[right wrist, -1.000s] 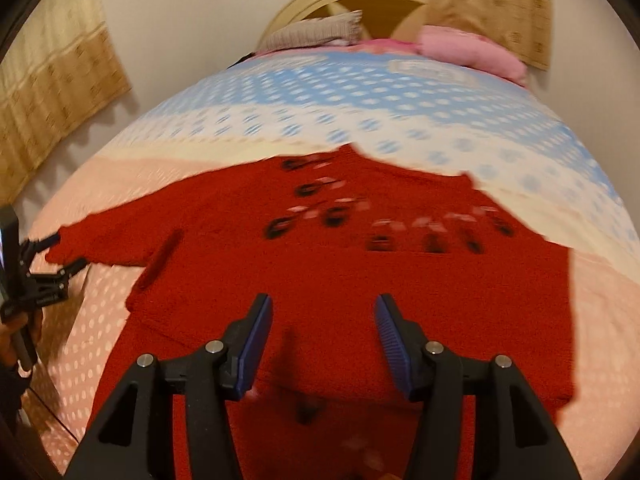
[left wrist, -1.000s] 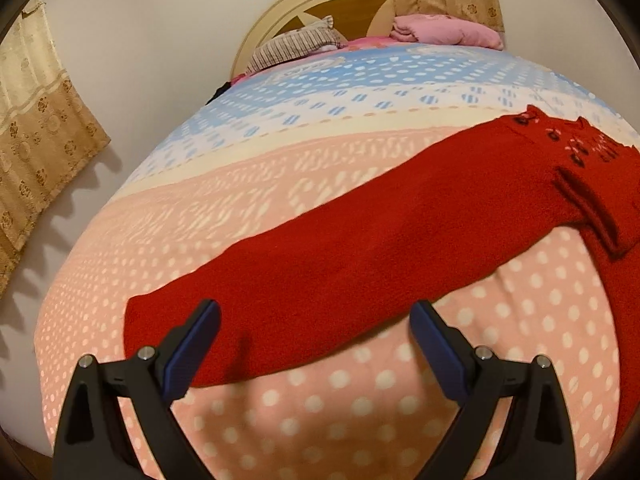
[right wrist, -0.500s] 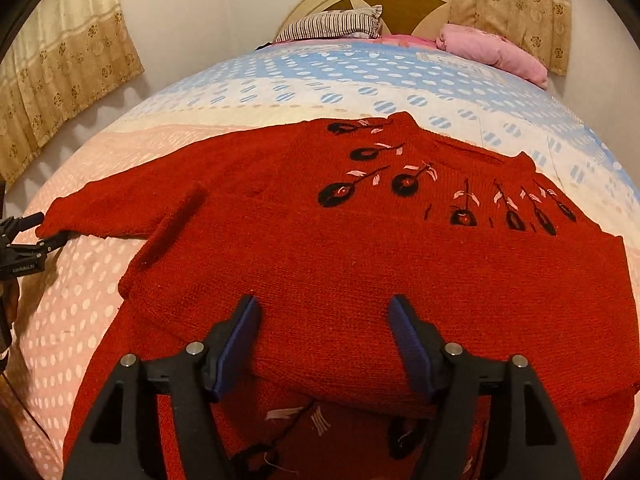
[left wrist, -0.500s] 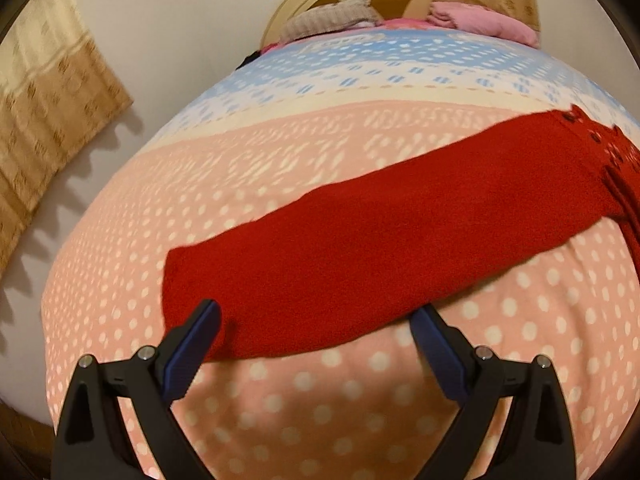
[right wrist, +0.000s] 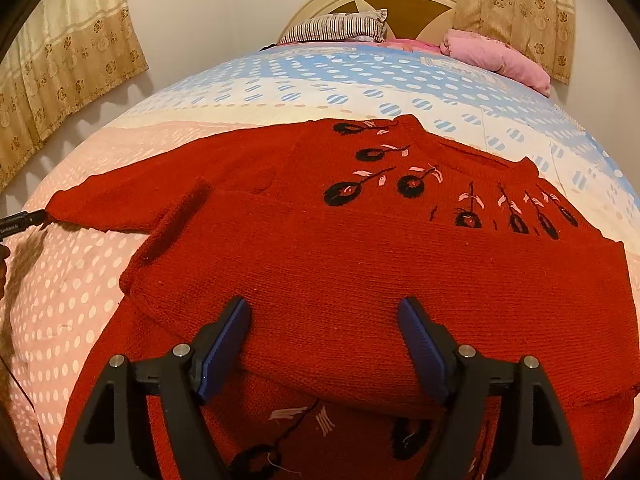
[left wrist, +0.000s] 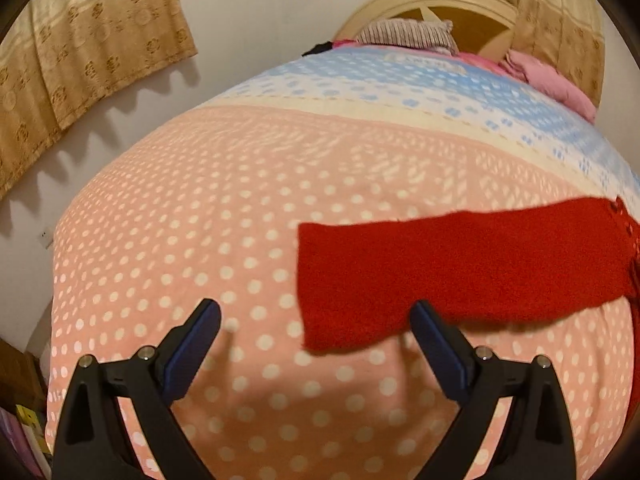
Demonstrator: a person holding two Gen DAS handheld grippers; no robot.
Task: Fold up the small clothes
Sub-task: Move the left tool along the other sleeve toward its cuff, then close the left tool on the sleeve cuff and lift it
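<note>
A red knit sweater [right wrist: 360, 264] with black embroidered flowers lies spread on the bed, with one layer folded across its body. Its left sleeve [left wrist: 460, 272] stretches out flat, and the cuff end sits in the middle of the left wrist view. My left gripper [left wrist: 314, 307] hovers open over the bedspread at that cuff, its right finger [left wrist: 432, 336] by the sleeve's lower edge and nothing gripped. In the right wrist view its tip [right wrist: 20, 222] shows at the cuff. My right gripper [right wrist: 323, 304] hangs over the folded layer, jaws opening, pads off the knit.
The bed carries a pink, white and blue dotted bedspread [left wrist: 200, 220]. A striped pillow [right wrist: 336, 26] and a pink bundle [right wrist: 496, 58] lie by the headboard. Curtains [left wrist: 80, 40] hang along the wall on the left, and the bed's left edge drops off close by.
My left gripper has slid left along the sleeve, so the cuff now lies right of centre. My right gripper's jaws have spread wider, and it has sunk a little toward the sweater.
</note>
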